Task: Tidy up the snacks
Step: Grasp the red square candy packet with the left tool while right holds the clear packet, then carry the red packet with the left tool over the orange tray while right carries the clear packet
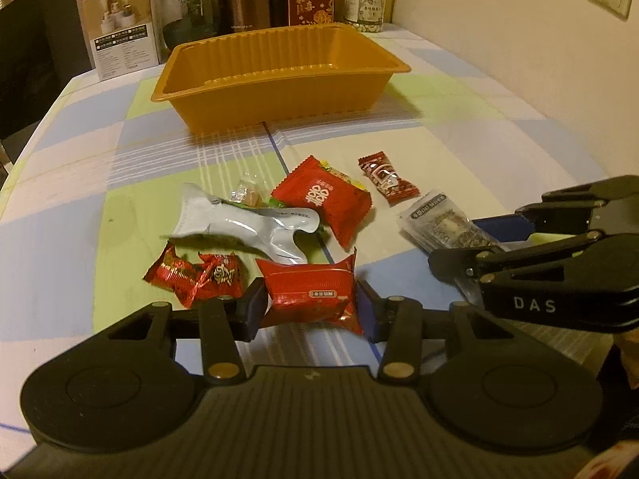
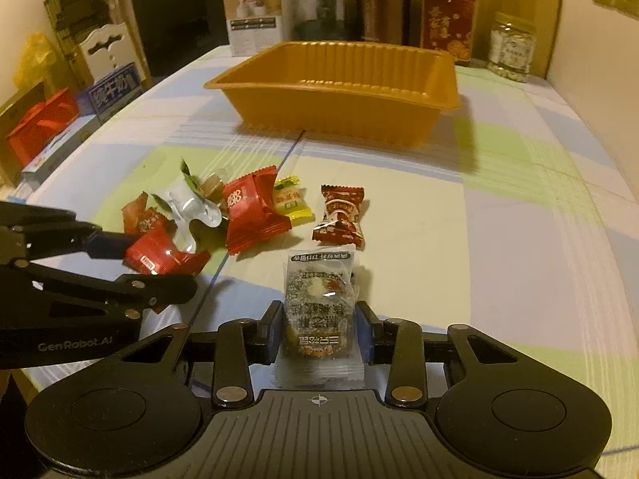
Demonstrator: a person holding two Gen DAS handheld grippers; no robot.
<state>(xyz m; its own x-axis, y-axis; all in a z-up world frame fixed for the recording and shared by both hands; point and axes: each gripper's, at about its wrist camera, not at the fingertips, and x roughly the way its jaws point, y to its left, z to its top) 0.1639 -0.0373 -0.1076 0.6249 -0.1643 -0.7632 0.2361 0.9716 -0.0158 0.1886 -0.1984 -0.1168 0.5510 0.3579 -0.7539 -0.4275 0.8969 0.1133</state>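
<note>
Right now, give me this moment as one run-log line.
left gripper: closing on red snack packet | right gripper: shut on clear snack packet | orange tray: empty | stage: pickup

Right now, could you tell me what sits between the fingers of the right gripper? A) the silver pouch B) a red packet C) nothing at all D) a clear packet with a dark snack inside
D: in the right wrist view the right gripper has the clear packet between its fingers, while the red packet sits in the left gripper and the orange tray holds nothing.
</note>
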